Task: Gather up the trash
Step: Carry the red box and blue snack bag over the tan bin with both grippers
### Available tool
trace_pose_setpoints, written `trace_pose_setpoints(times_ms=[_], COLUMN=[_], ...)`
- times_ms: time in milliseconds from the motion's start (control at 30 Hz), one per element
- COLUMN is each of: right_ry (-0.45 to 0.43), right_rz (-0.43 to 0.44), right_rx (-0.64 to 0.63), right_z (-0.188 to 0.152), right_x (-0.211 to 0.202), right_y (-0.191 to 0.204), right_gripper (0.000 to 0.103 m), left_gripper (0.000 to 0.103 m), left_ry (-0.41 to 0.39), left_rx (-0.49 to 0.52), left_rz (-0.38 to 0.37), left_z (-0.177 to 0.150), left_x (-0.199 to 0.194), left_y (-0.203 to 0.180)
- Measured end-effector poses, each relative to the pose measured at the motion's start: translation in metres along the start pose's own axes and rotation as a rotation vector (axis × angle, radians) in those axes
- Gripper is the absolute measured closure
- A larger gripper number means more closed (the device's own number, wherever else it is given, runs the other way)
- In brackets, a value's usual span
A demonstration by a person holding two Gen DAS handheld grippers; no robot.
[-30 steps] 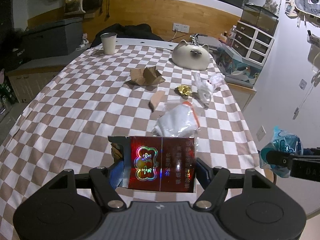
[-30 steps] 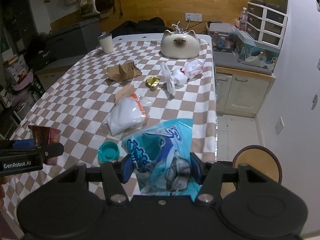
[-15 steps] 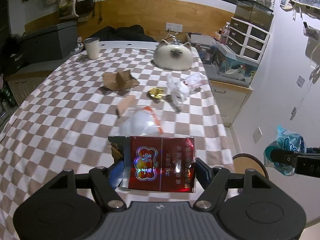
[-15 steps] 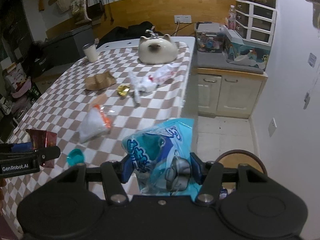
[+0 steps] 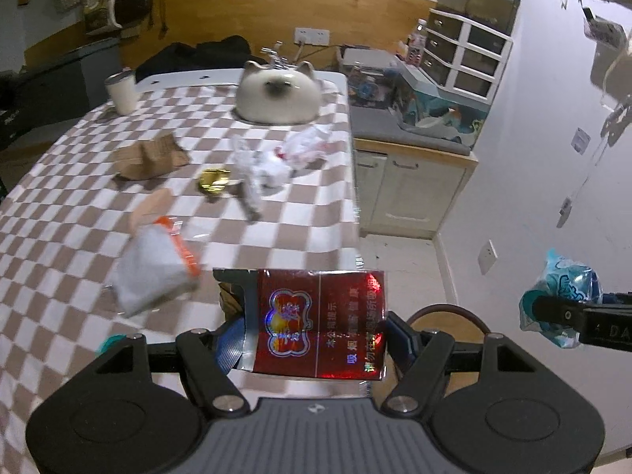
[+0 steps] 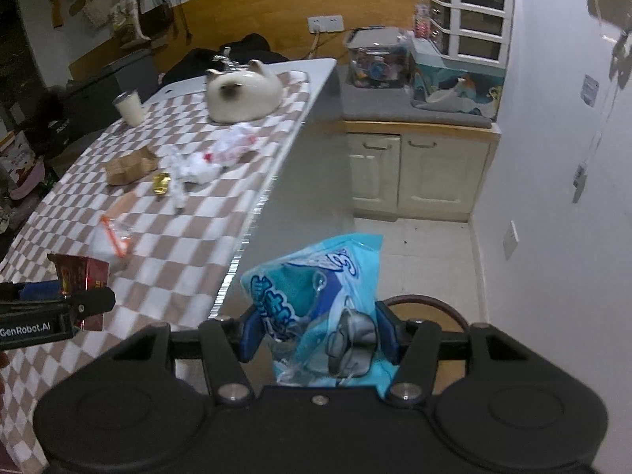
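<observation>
Red packet (image 5: 320, 324) clamped, left hand-held gripper (image 5: 312, 339) | blue wrapper (image 6: 320, 316) clamped, right | both shifted past table edge

Tablecloth (image 5: 79, 213): brown-and-white check. Flattened carton (image 5: 316, 328): dark red, iridescent emblem, silver edge. Wrapper (image 6: 320, 308): light blue, darker blue and white print. At 12 o'clock, cat-shaped object (image 5: 276, 94): cream, dark face. Cup (image 5: 122, 93): white. At 11 o'clock, bag (image 5: 154, 260): white, orange strip. Foil piece (image 5: 214, 179): gold.
</observation>
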State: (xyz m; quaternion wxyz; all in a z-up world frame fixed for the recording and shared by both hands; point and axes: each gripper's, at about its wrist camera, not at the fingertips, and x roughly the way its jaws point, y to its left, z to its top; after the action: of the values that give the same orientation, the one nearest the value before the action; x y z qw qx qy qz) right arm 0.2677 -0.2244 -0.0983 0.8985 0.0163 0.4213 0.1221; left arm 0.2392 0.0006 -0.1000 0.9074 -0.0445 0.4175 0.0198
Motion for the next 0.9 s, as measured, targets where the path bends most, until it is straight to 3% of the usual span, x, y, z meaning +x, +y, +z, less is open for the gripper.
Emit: trace_pose_setpoints(times_ms=[500,900], right_ry=[0.097,0.207], right_rz=[-0.072,-0.104], right_rx=[0.119,0.275], right_z=[0.005,-0.008], right_x=[0.051,0.12], right_y=[-0.114,-0.186], right_gripper=[0.045,0.044], left_gripper=[0.03,0.03], left_ry=[0.13,0.261], left_rx=[0.088,0.198], left_rz=[-0.08,-0.2], left_z=[0.015,0.012], left_x=[0.093,0.18], left_y=[-0.093,-0.157])
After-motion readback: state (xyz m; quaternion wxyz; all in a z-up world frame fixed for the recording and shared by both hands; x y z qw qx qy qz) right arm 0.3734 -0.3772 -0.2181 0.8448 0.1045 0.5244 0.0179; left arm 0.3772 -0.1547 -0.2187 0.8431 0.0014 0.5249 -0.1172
